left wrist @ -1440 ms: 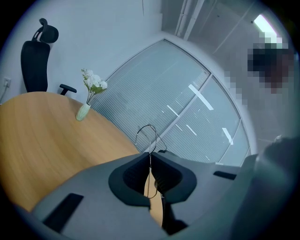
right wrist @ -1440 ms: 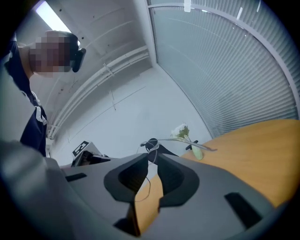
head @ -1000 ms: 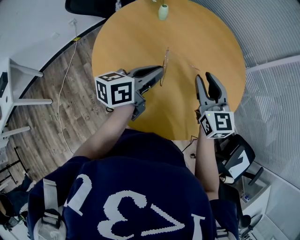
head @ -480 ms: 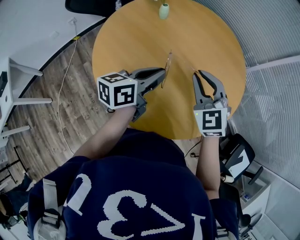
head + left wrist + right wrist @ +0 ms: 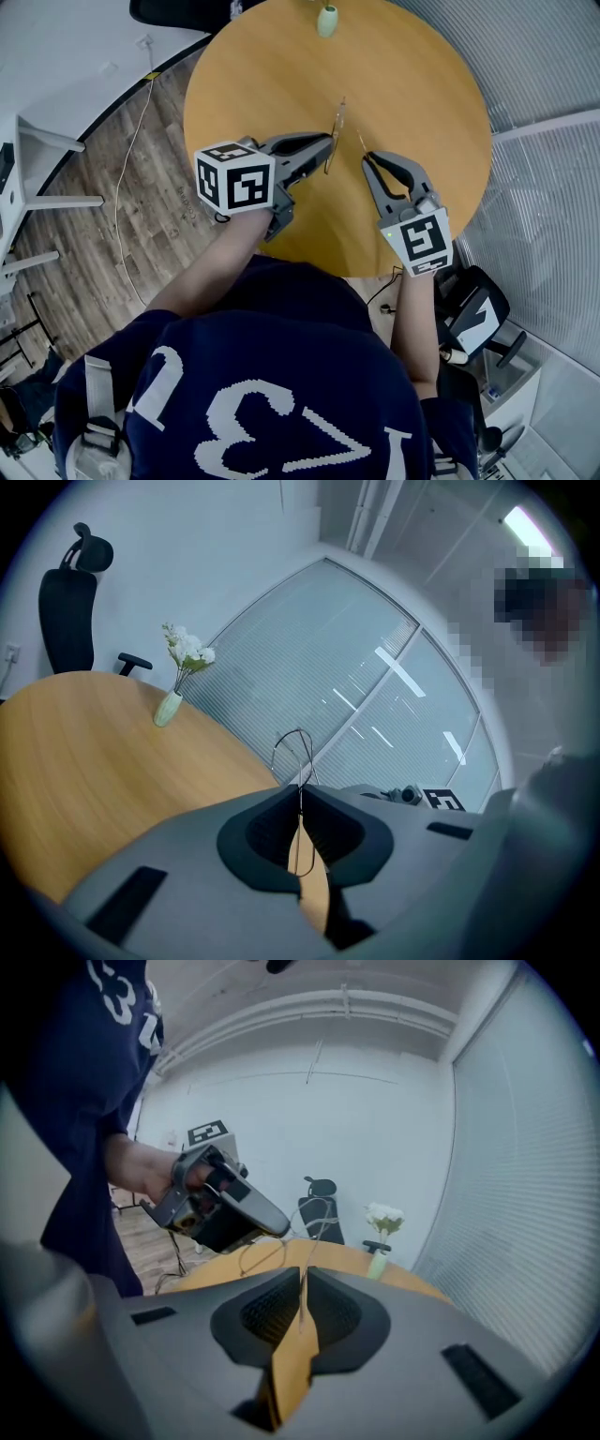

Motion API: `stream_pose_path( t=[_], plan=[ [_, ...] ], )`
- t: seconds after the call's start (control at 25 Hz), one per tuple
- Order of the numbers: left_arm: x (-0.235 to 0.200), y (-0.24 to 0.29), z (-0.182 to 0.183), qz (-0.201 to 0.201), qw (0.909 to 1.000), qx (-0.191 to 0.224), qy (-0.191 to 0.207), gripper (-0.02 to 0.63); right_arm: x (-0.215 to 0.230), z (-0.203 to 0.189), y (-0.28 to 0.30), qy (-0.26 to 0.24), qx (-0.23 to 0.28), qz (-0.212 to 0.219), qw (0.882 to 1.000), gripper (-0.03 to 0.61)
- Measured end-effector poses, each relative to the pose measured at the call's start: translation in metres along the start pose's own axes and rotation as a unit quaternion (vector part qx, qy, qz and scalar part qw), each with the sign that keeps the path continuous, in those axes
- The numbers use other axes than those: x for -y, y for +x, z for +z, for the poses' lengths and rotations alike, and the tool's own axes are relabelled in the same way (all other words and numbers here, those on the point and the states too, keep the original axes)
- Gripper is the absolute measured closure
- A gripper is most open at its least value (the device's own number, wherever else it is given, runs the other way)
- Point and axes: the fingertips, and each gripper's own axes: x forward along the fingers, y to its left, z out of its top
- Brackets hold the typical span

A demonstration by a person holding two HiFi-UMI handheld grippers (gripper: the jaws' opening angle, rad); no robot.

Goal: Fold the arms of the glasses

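Head view first: the glasses [image 5: 335, 127] are up off the round counter [image 5: 272, 75], pinched edge-on in the left gripper [image 5: 324, 141]. I think that's so the frame stays put while the other side gets worked. The right gripper [image 5: 367, 159] sits just beside it, on the free arm [image 5: 361, 142] that angles away from the frame. A little vase [image 5: 325, 21] stands well apart at the far edge. Left gripper view: the jaws are almost fully together, clamped on the thin wire rim [image 5: 300, 771], with a lens loop poking out past the tips. Right gripper view: these jaws have just been closing and are nearly shut now. The arm runs up between the pads, and it looks like they're pinching it. My guess is that's the grip for swinging the arm in toward the frame, since it isn't folded yet.
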Motion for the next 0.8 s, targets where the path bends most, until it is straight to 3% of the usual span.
stream_pose_path(
  t=[0.2, 0.48, 0.64, 0.8],
  plan=[
    [0.005, 0.005, -0.003, -0.009, 0.9999, -0.011, 0.004, 0.589, -0.029, 0.005, 0.012, 0.003, 0.016, 0.059, 0.998, 0.515],
    [0.008, 0.006, -0.008, -0.011, 0.9997, -0.021, 0.006, 0.589, -0.044, 0.011, 0.021, -0.018, 0.014, 0.087, 0.996, 0.477],
    [0.004, 0.004, -0.007, -0.006, 0.9998, -0.017, 0.004, 0.589, -0.037, 0.014, 0.018, 0.003, 0.035, 0.078, 0.996, 0.477],
    [-0.002, 0.002, -0.005, 0.001, 0.9999, -0.011, 0.004, 0.589, -0.006, 0.024, 0.001, 0.086, 0.111, 0.027, 0.99, 0.51]
  ],
)
